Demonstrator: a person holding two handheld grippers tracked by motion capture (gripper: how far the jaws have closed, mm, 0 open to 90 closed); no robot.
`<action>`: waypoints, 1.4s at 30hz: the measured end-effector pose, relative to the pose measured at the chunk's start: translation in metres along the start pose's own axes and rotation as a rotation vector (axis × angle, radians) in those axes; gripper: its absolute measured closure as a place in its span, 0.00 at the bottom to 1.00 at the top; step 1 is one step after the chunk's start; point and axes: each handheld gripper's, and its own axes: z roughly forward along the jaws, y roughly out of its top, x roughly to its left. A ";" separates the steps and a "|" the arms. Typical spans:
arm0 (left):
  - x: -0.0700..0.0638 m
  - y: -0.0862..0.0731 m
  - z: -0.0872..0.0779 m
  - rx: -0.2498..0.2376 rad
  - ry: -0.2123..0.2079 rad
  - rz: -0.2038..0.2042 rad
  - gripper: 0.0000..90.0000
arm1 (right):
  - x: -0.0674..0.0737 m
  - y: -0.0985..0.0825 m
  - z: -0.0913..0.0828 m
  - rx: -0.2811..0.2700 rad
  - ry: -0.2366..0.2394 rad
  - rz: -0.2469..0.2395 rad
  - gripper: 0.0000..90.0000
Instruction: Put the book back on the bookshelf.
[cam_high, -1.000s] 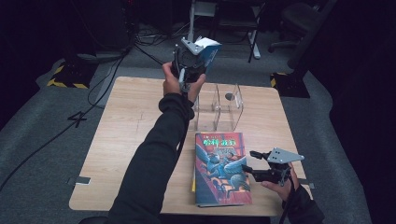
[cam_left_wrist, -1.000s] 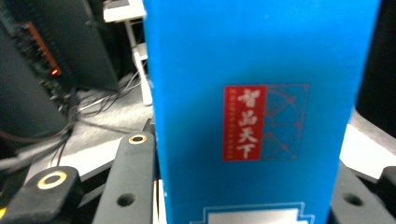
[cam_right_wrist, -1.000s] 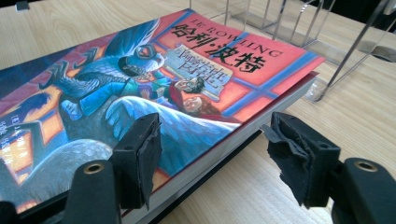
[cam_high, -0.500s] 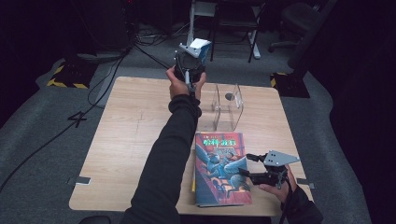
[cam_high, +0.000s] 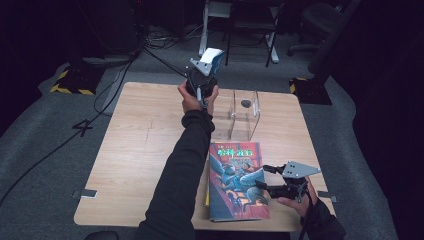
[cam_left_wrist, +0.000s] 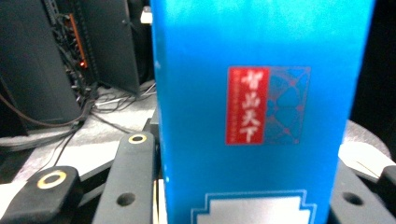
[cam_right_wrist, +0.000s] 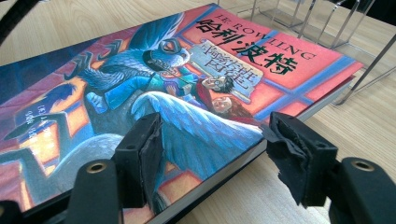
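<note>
A tall blue book (cam_high: 214, 56) with a red label is held upright in the air above the table's far edge, my left gripper (cam_high: 209, 67) shut on its lower part. In the left gripper view the blue book (cam_left_wrist: 261, 107) stands between the black jaws of the left gripper (cam_left_wrist: 243, 182). A colourful picture-cover book (cam_high: 236, 180) lies flat near the front edge. My right gripper (cam_high: 263, 177) hovers open at its right edge. In the right gripper view, one pad of the right gripper (cam_right_wrist: 219, 149) is over the cover (cam_right_wrist: 154, 84) and the other is beside the book's edge.
A clear acrylic book stand (cam_high: 243, 112) sits behind the flat book, and its wire-like edges (cam_right_wrist: 327, 23) appear close by. The wooden table (cam_high: 140, 150) has bare room on its left half. Cables, a chair and dark equipment lie on the floor beyond.
My left gripper has sunk a little with the blue book still in it. The right gripper has stayed at the flat book's edge.
</note>
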 end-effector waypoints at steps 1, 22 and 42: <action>0.002 -0.004 0.001 -0.007 -0.009 0.001 0.67 | 0.000 0.000 0.000 0.001 -0.001 -0.001 0.41; 0.037 -0.049 -0.021 0.035 -0.101 -0.020 0.66 | -0.001 -0.002 -0.001 -0.001 0.013 0.004 0.41; 0.046 -0.051 -0.053 0.034 -0.251 0.024 0.63 | 0.000 -0.002 -0.001 0.003 0.015 0.010 0.41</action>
